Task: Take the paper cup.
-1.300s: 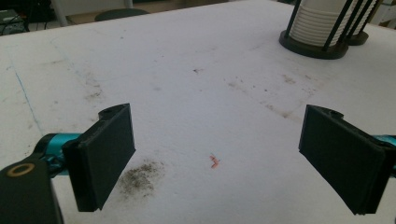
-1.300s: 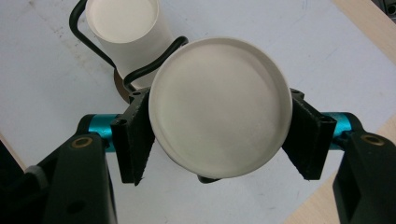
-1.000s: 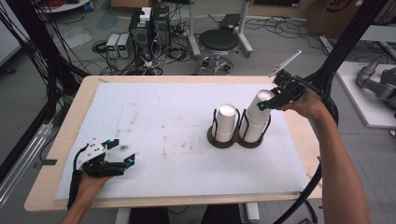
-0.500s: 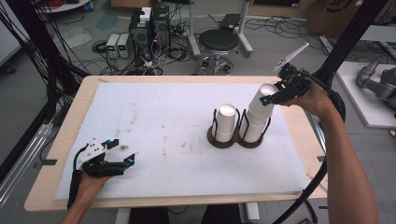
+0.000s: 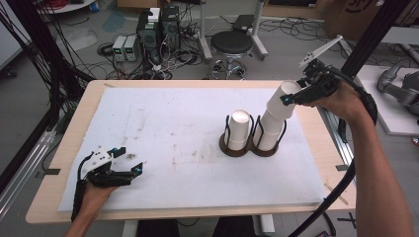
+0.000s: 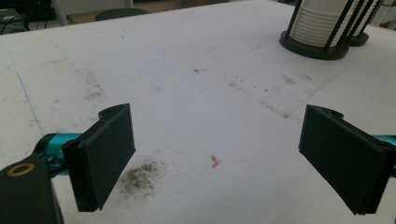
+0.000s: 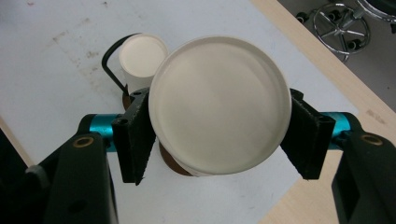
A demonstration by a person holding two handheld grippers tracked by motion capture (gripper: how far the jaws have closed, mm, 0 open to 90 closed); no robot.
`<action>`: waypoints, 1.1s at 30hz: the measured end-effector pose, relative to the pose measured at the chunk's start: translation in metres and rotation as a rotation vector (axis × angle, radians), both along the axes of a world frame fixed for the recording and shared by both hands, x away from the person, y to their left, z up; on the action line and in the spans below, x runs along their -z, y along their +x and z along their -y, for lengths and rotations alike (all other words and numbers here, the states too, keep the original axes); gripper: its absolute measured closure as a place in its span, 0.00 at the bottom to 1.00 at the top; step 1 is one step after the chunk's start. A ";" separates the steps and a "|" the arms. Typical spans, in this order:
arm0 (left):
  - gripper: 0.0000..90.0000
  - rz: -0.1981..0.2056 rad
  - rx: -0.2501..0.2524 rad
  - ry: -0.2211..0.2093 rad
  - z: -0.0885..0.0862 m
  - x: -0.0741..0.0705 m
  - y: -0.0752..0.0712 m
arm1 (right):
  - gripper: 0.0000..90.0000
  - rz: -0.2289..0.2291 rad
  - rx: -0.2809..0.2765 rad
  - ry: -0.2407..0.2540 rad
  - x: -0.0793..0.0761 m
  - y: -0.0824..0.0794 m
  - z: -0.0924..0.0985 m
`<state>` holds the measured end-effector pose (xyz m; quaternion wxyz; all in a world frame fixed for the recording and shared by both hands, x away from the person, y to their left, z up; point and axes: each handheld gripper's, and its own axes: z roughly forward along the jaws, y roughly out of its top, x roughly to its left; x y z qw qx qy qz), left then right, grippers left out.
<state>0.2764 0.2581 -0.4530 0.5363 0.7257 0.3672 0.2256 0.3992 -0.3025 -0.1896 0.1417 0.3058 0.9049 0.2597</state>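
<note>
Two black wire cup holders stand side by side right of the table's middle. The left holder (image 5: 233,146) holds a stack of upside-down white paper cups (image 5: 239,129). From the stack in the right holder (image 5: 269,143) a white cup (image 5: 282,101) rises tilted, and my right gripper (image 5: 295,94) is shut on its top end. In the right gripper view both pads press the sides of that cup (image 7: 219,105), bottom facing the camera. My left gripper (image 5: 129,167) rests open on the white mat near the front left corner; nothing lies between its fingers (image 6: 100,161).
A white mat (image 5: 173,123) covers most of the wooden table (image 5: 64,148). Behind the table are a stool (image 5: 232,44), power boxes and cables on the floor. A black frame post (image 5: 368,37) stands close behind my right hand.
My right gripper has risen with the white cup, drawing it up and out of the right stack. The left gripper has stayed where it was.
</note>
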 end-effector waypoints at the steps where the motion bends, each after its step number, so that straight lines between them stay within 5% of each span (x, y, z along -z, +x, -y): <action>1: 0.12 0.000 -0.002 0.001 0.000 0.000 0.000 | 0.38 0.005 -0.002 0.000 -0.002 -0.001 0.000; 21: 0.12 0.000 -0.001 0.004 0.000 0.000 0.000 | 0.38 0.087 -0.057 0.059 -0.027 -0.025 0.003; 33: 0.11 0.004 -0.016 0.003 0.000 0.000 -0.001 | 0.38 0.149 -0.140 0.193 -0.021 -0.052 -0.001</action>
